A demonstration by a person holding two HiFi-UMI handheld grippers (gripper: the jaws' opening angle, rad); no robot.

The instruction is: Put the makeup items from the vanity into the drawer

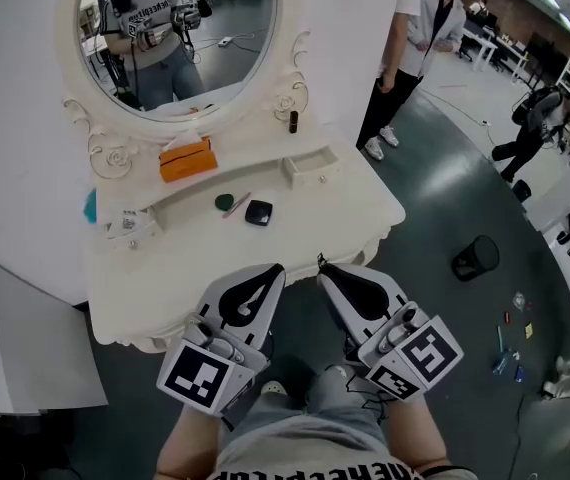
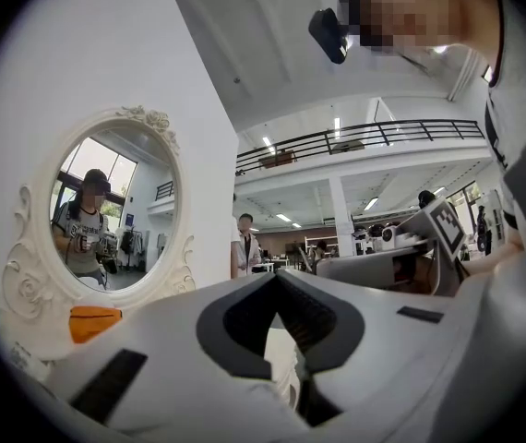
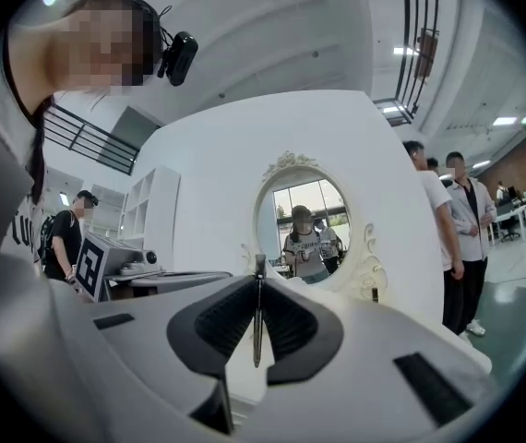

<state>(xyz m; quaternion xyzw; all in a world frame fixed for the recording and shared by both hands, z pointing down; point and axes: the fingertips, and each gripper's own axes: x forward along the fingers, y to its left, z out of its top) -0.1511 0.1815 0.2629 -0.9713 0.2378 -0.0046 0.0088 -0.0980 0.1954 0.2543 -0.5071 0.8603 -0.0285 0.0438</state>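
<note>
The white vanity (image 1: 295,238) stands under an oval mirror (image 1: 180,28). On its top lie a green item (image 1: 224,201), a pink pencil (image 1: 238,205) and a black compact (image 1: 258,212). A small dark bottle (image 1: 293,121) stands by the mirror frame. A small drawer (image 1: 312,166) sits at the right end of the raised shelf. My left gripper (image 1: 276,269) hangs before the vanity's front edge, shut and with nothing in it. Beside it, my right gripper (image 1: 322,265) is shut on a thin dark pencil (image 3: 257,314), which stands upright between the jaws.
An orange tissue box (image 1: 187,158) rests on the shelf, and a teal item (image 1: 90,206) sits at the vanity's left end. Two people (image 1: 412,43) stand to the right of the vanity. A black bin (image 1: 475,258) and small loose items (image 1: 505,348) are on the floor.
</note>
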